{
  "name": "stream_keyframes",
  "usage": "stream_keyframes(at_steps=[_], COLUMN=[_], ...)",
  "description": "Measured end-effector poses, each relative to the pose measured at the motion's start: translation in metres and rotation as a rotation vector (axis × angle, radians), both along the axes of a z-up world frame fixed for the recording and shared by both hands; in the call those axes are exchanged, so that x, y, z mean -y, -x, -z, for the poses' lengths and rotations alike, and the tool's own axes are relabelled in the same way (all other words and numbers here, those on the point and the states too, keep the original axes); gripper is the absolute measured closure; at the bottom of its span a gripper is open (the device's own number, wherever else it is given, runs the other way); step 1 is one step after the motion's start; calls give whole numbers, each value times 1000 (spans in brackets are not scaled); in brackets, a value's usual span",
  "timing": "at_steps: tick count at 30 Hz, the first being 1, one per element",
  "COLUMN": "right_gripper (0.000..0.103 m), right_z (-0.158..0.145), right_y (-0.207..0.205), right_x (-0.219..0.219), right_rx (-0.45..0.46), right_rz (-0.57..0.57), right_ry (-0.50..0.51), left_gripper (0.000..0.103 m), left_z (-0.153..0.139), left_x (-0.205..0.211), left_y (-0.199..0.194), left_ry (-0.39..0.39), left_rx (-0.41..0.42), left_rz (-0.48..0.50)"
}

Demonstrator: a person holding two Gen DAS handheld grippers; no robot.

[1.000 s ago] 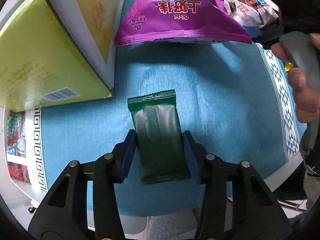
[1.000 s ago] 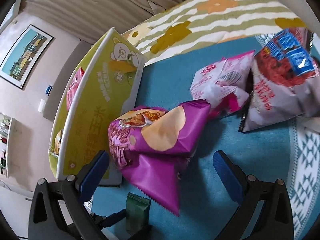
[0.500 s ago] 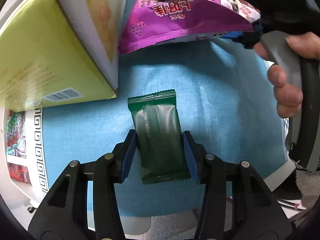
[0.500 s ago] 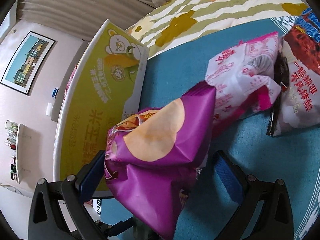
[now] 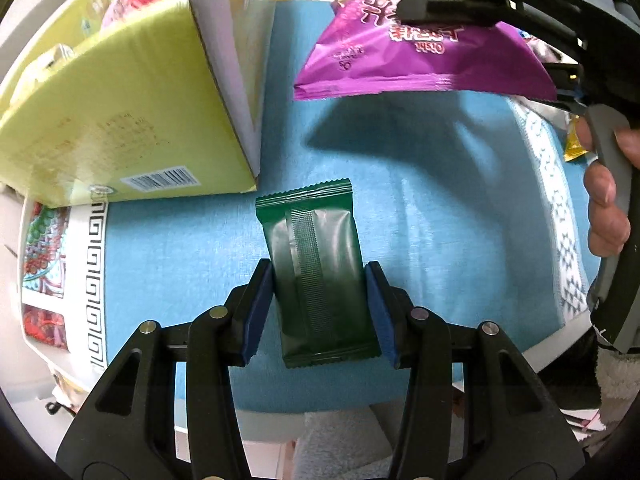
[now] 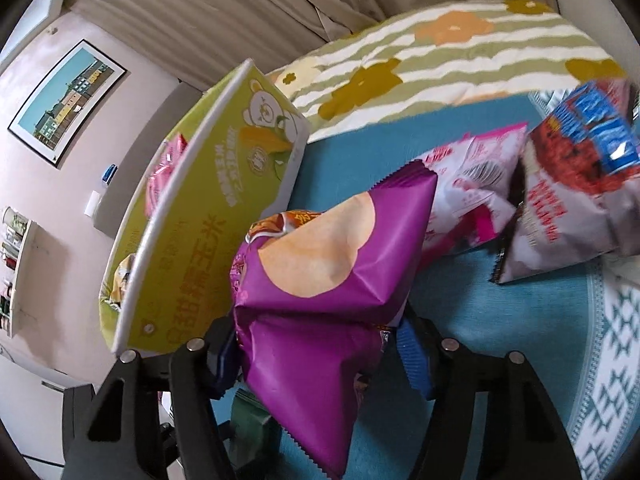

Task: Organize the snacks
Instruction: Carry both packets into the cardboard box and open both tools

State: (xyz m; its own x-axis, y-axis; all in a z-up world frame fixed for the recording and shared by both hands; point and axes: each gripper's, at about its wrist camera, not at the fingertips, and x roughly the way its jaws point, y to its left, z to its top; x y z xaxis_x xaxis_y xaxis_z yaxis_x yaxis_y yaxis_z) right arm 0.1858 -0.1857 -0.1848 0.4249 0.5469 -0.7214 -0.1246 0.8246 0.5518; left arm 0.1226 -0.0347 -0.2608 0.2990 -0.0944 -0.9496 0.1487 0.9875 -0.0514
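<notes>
Left gripper (image 5: 318, 312) clamped tight on dark green snack packet (image 5: 318, 268), blue pads pressing both long sides, back seam of the packet facing the camera. Packet sits just right of the near corner of the yellow-green carton (image 5: 120, 120), over the blue tablecloth (image 5: 440, 220); whether it touches the cloth, cannot tell.

Carton = landmark. It stands on the cloth, barcode label at its near bottom edge, open top with pink wrappers (image 5: 140, 4) showing inside.

Right gripper (image 6: 316, 354) closing, jaws mostly drawn in, purple chip bag (image 6: 328, 280) between the blue pads and squeezed, creased at the middle. Bag hangs right of the carton, clear of the cloth; in the left wrist view it casts a shadow on the cloth below it. A hand (image 5: 608, 200) wraps the grey handle of the right gripper, far right of the carton.

Further right of the carton, beyond the purple bag: pink-and-white snack bag (image 6: 468, 184) lying on the cloth, touching or overlapping a red-and-blue snack bag (image 6: 572, 200) at its right. Cloth's white patterned border (image 6: 616, 344) runs along the right edge.

Behind the carton and the cloth: green-striped floral quilt (image 6: 440, 52), then beige curtain (image 6: 220, 8). Left of the carton, on the pink wall, a framed picture (image 6: 66, 100).
</notes>
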Motion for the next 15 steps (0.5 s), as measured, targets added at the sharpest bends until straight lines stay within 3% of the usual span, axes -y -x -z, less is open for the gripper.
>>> stream_keyframes(at_steps=[5,15], right_gripper=[41,41], right_z=[-28,-102], right_y=[17,56], right_x=[8,26], right_rx=[59,176], right_rz=[-2,3], right_ry=[40,77], left_gripper=[61,61], left_z=[-29,-122], left_x=[3,-14], left_y=[13,30], left_ry=[17,73], left_rx=[55,209], left_rz=[5,-22])
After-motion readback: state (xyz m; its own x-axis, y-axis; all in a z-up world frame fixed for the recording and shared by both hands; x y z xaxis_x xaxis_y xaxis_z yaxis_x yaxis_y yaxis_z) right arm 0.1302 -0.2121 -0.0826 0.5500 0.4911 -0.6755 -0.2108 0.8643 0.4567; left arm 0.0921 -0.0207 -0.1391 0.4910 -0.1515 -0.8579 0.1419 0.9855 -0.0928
